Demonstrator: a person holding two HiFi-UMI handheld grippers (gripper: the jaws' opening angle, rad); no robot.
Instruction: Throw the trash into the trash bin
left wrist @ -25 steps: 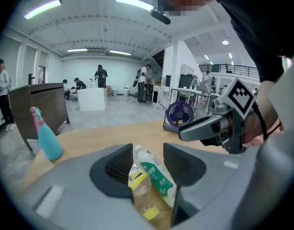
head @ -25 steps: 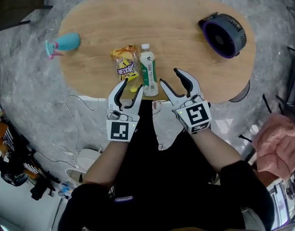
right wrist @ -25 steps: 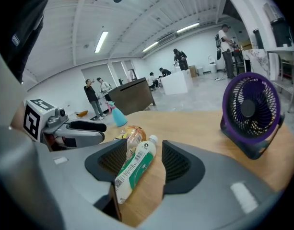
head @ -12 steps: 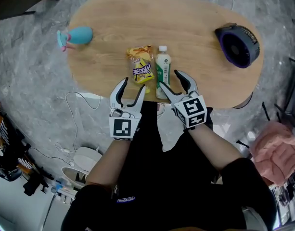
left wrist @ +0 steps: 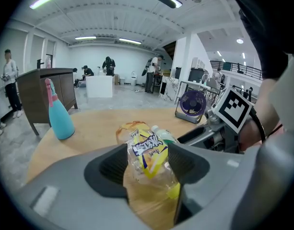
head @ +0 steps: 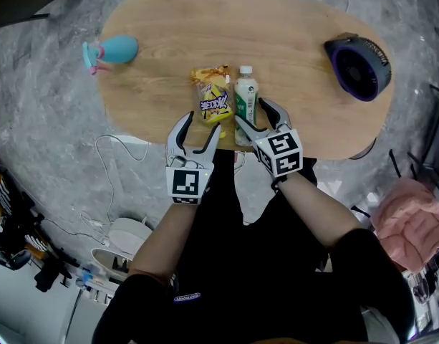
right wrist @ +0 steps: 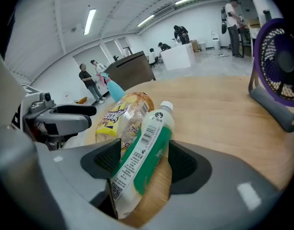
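A yellow snack bag (head: 212, 99) and a white bottle with a green label (head: 245, 103) lie side by side near the front edge of the wooden table (head: 298, 34). My left gripper (head: 200, 128) is open, with the bag's near end (left wrist: 147, 150) between its jaws. My right gripper (head: 253, 116) is open astride the lying bottle (right wrist: 149, 145). Its jaws have just been opening, and a gap shows beside the bottle. No trash bin is in view.
A blue spray bottle (head: 113, 49) lies at the table's far left. A purple fan (head: 359, 64) stands at its right end. Cables and a white device (head: 122, 239) lie on the floor at left, and a pink cloth (head: 412, 224) at right.
Both grippers have moved forward and down onto the table's front edge. The right jaws stand wider and now straddle the bottle; the left jaws have come around the bag's near end.
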